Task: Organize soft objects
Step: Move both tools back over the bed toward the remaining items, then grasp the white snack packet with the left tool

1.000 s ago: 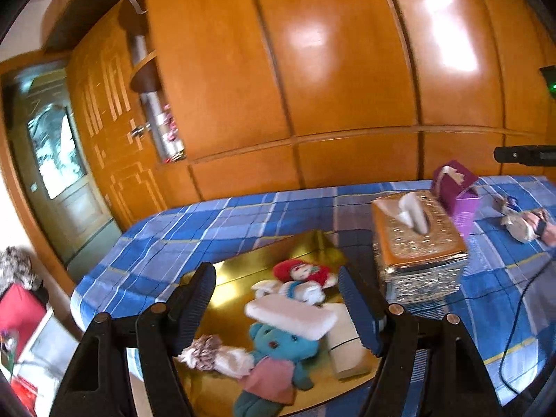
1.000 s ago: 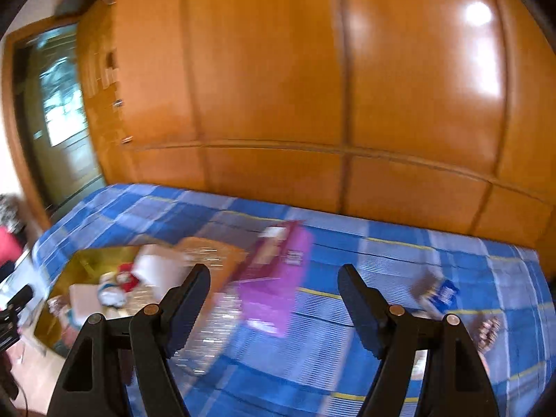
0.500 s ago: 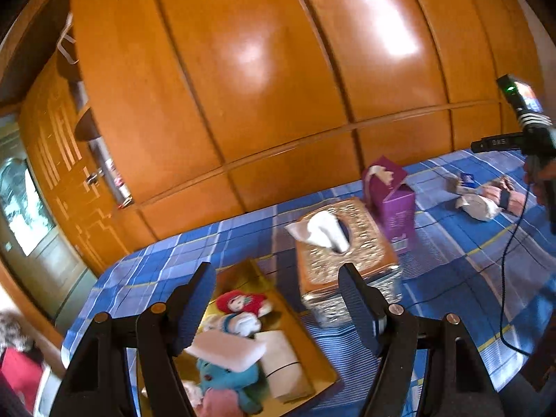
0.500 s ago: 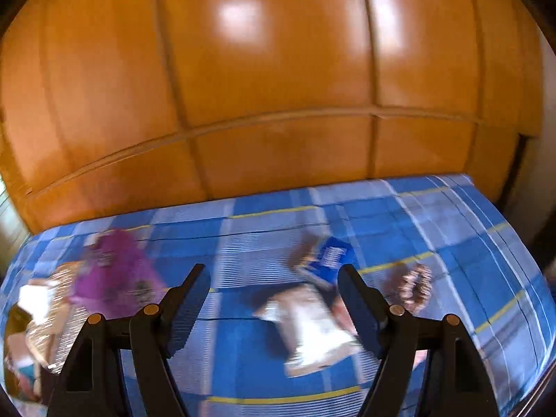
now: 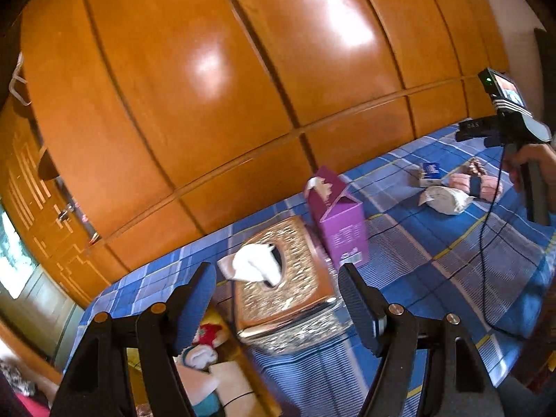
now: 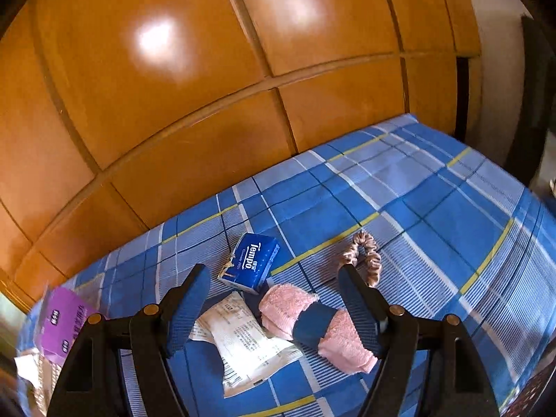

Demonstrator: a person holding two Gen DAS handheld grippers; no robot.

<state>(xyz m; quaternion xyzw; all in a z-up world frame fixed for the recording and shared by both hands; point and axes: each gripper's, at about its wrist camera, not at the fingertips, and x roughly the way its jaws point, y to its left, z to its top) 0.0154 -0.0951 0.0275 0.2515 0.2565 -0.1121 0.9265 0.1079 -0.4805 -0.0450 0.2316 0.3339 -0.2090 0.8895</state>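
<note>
both grippers spread wide over the plaid cloth, soft things partly hidden

the right gripper [image 6: 274, 309] hangs with jaws spread and nothing between them, above a rolled pink towel [image 6: 342, 342] with a dark band round its middle. its right finger covers one side of the towel and the near end of a brown scrunchie [image 6: 368, 255]. a white packet [image 6: 243, 340] lies touching the towel, its left corner behind the other finger, and a blue tissue pack [image 6: 252, 260] sits just beyond. a purple box [image 6: 60, 323] is blurred and cut off at the left edge.

the left gripper [image 5: 276, 307] is likewise spread and empty, over an ornate tissue box [image 5: 285, 292]. below it the plush toys [image 5: 205, 340] are smeared by motion and mostly hidden behind the left finger; which toy is which cannot be told
</note>
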